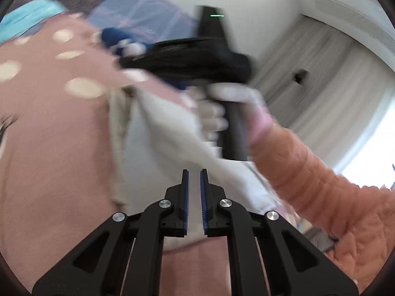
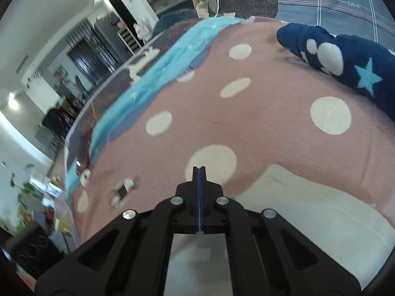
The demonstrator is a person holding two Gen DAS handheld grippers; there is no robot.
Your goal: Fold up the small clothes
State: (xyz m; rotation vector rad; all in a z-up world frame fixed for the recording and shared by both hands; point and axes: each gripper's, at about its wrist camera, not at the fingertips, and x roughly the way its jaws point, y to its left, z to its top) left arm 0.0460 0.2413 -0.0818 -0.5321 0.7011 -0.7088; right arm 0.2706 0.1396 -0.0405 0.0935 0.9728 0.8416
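Note:
A white garment (image 1: 158,133) lies on a pink blanket with cream dots (image 1: 49,128); in the right wrist view the white garment (image 2: 308,212) lies at lower right. My left gripper (image 1: 194,172) hovers over the garment's edge with a narrow gap between its jaws, holding nothing. My right gripper (image 2: 199,169) is shut with nothing visible between its pads, above the pink blanket (image 2: 246,123). In the left wrist view the right gripper's body (image 1: 197,56) is held by a gloved hand, blurred, beyond the garment.
A navy fleece garment with stars (image 2: 345,66) lies at the blanket's far right. A turquoise cloth (image 2: 153,74) runs along the bed's left side. A grey plaid sheet (image 2: 333,0) is beyond. The person's orange sleeve (image 1: 321,190) crosses at right.

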